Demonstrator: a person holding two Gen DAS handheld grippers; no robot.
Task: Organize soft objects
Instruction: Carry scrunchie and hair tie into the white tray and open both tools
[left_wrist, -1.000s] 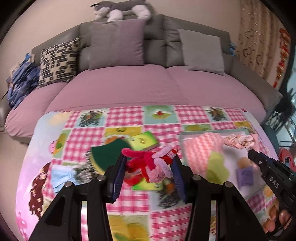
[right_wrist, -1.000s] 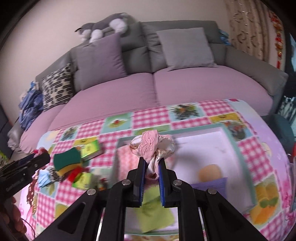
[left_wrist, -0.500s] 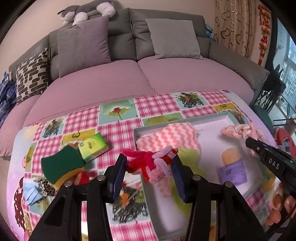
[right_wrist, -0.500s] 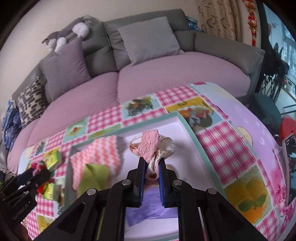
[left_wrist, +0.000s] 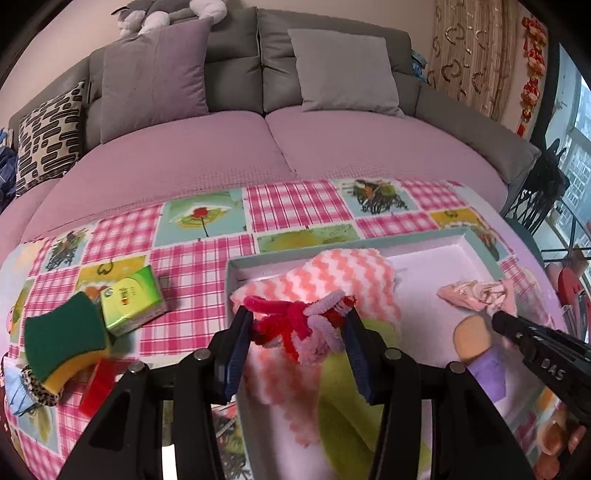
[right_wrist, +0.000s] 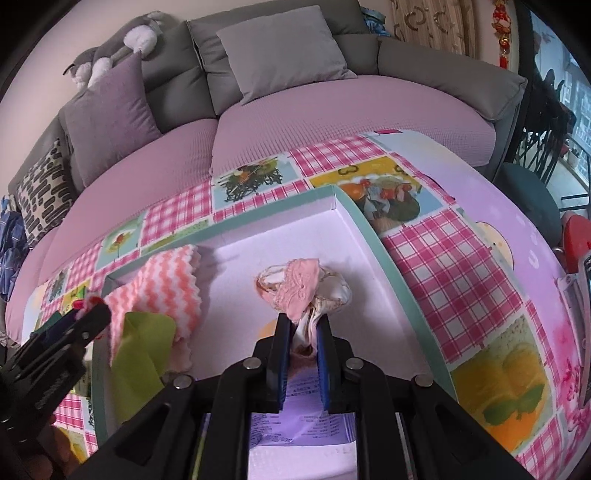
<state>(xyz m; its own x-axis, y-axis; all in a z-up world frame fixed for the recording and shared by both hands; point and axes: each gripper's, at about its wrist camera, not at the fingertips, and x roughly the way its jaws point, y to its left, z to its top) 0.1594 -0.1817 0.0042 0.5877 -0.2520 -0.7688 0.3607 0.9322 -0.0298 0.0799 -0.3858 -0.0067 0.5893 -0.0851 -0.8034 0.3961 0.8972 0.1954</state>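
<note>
Left gripper (left_wrist: 297, 325) clamping pipe-cleaner bundle (left_wrist: 301, 325) — now over tray (left_wrist: 369, 247), right gripper (right_wrist: 302, 332) still pinching pink cloth (right_wrist: 299, 288).

Black fingers (left_wrist: 240, 343), blue pads, silver screws

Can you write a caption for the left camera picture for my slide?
Left hand-held gripper holds a red and pink fuzzy pipe-cleaner bundle over the pink zigzag cloth in the teal-rimmed white tray.
</note>
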